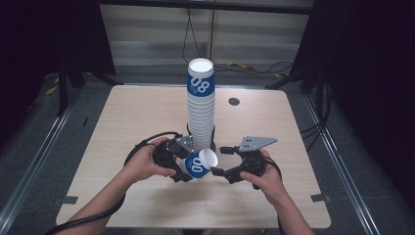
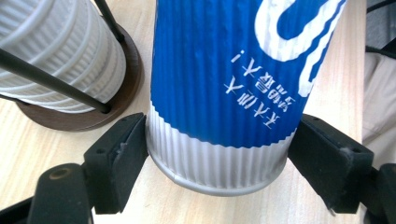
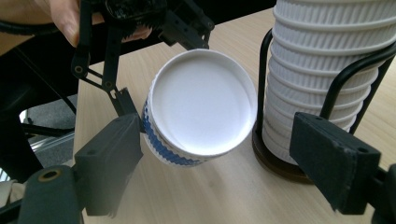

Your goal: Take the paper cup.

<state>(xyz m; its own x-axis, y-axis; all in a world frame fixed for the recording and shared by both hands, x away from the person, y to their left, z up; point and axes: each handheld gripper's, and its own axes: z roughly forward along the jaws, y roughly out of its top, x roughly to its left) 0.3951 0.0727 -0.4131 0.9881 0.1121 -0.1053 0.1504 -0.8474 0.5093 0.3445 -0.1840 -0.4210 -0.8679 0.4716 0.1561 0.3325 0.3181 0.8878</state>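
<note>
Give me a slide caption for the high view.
Left gripper grips a blue-and-white paper cup beside the tall cup stack; right gripper open.

A blue-and-white ribbed paper cup [image 1: 198, 165] lies tipped on its side just above the table, its white mouth facing right and its base clamped at both sides. It sits right in front of a tall stack of white ribbed cups [image 1: 200, 112], whose top cup is blue.

- cup [image 1: 197, 165]: blue ribbed, white numerals, white base band and inside
- stack [image 1: 200, 105] beside cup: white ribbed, top blue
- table [image 1: 122, 122]: light wood
- jaws: black
</note>
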